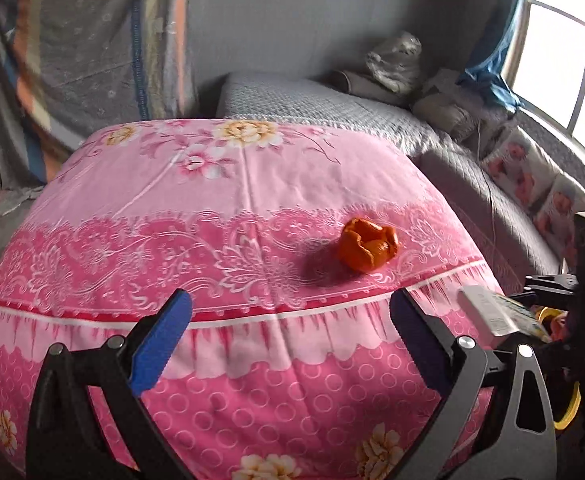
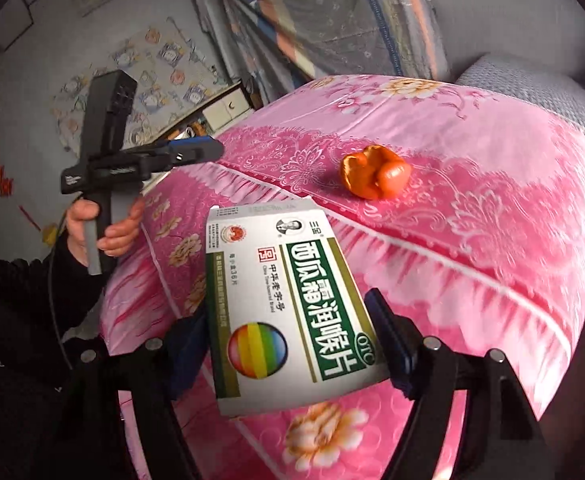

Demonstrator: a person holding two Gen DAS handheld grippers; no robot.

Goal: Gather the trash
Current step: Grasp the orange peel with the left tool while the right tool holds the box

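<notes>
An orange peel lies on the pink floral cloth covering a table; it also shows in the right wrist view. My left gripper is open and empty, hovering near the cloth's front edge, short and left of the peel. My right gripper is shut on a white and green medicine box, held above the cloth's near side. The box also shows at the right edge of the left wrist view. The left gripper also appears in the right wrist view, held by a hand.
A grey covered bed with bundles and pillows stands behind the table, under a window. Hanging fabrics fill the back left. A yellow ring shows low at the right.
</notes>
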